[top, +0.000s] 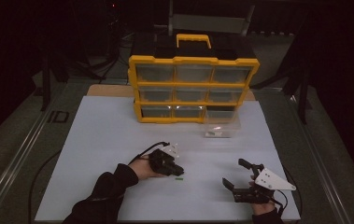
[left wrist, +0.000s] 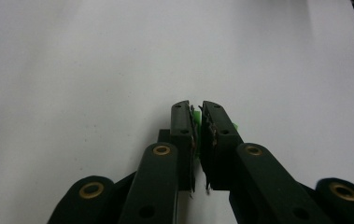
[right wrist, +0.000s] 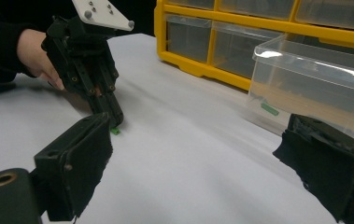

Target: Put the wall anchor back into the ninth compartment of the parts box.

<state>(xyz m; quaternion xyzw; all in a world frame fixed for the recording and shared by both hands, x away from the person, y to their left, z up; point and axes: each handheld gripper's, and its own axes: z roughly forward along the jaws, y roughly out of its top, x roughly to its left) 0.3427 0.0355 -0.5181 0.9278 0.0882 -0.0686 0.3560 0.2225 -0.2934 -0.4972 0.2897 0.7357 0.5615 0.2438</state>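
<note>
The task's thing is a small bright-green piece (top: 179, 178), flat and stubby, lying on the white tabletop (top: 118, 140) in front of the yellow drawer cabinet (top: 193, 88). In the high view its long axis runs left to right across the tabletop. The left gripper (left wrist: 196, 109) has its jaws clamped on the piece, green showing at both sides, while the right gripper (top: 236, 173) holds its jaws wide apart with nothing between them.

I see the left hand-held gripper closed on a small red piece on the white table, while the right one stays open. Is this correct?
Not quite: the small piece is green, not red, as the left gripper view shows. The rest holds: the left hand-held gripper is closed on it on the white table, and the right hand-held gripper is open.
</note>
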